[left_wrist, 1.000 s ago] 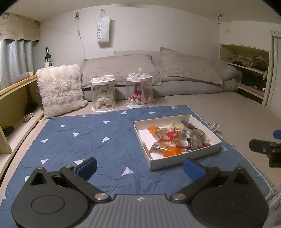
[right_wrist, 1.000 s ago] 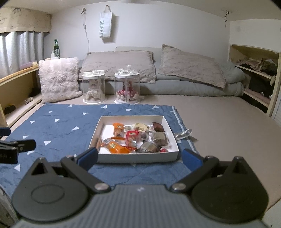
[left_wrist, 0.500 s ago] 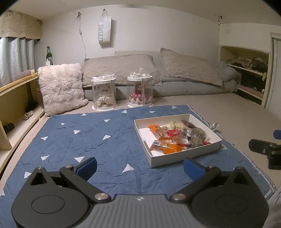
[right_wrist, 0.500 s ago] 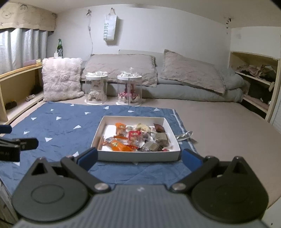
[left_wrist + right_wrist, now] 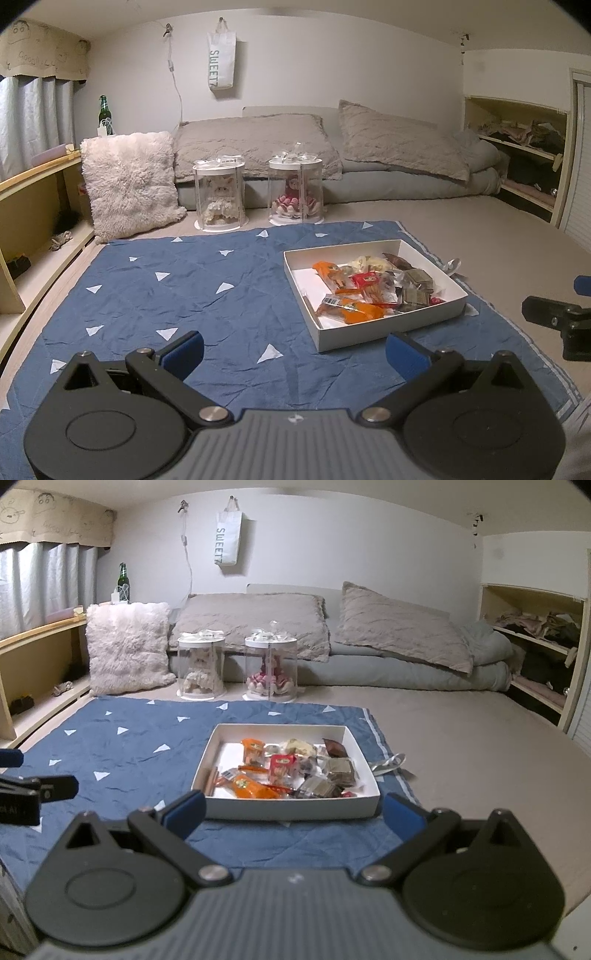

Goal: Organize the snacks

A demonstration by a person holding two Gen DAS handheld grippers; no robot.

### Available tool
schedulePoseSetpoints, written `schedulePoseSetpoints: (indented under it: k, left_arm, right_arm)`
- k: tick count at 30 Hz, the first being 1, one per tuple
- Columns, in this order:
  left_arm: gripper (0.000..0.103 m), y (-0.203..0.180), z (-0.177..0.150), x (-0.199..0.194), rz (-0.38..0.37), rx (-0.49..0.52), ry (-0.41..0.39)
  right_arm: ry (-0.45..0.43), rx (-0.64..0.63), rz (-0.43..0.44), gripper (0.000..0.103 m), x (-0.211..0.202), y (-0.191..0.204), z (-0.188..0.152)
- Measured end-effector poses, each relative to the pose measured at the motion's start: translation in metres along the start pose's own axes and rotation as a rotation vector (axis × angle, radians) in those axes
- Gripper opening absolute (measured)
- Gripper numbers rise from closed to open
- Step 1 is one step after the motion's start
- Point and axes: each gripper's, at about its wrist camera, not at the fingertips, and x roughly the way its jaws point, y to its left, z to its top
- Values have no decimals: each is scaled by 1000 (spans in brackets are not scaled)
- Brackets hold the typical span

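A shallow white box (image 5: 388,330) (image 5: 291,806) sits on a blue quilted mat (image 5: 184,291) (image 5: 122,746), holding several wrapped snacks: an orange packet (image 5: 354,312) (image 5: 255,789), a red packet (image 5: 365,278) (image 5: 281,766), brown squares (image 5: 417,286) (image 5: 338,767). My left gripper (image 5: 294,352) hovers open over the mat, short of the box's near left corner, nothing between its blue pads. My right gripper (image 5: 293,814) is open just in front of the box's near wall, also holding nothing. Each gripper shows at the edge of the other's view.
Two clear cylinders with dolls (image 5: 219,197) (image 5: 296,194) stand beyond the mat, in front of a grey mattress with pillows (image 5: 332,147). A fluffy cushion (image 5: 129,184) leans at the left by a wooden shelf. A crumpled clear wrapper (image 5: 388,764) lies right of the box.
Both wrist views have risen and pulled back slightly, so the box sits a little lower and farther. The snacks and box have not moved; both grippers stay open.
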Motion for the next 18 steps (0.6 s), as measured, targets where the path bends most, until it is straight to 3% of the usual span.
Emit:
schedulePoseSetpoints:
  k: [18]
  left_arm:
    - [103, -3, 1, 0, 0, -4, -3]
  right_arm:
    - [3, -4, 5, 103, 2, -2, -1]
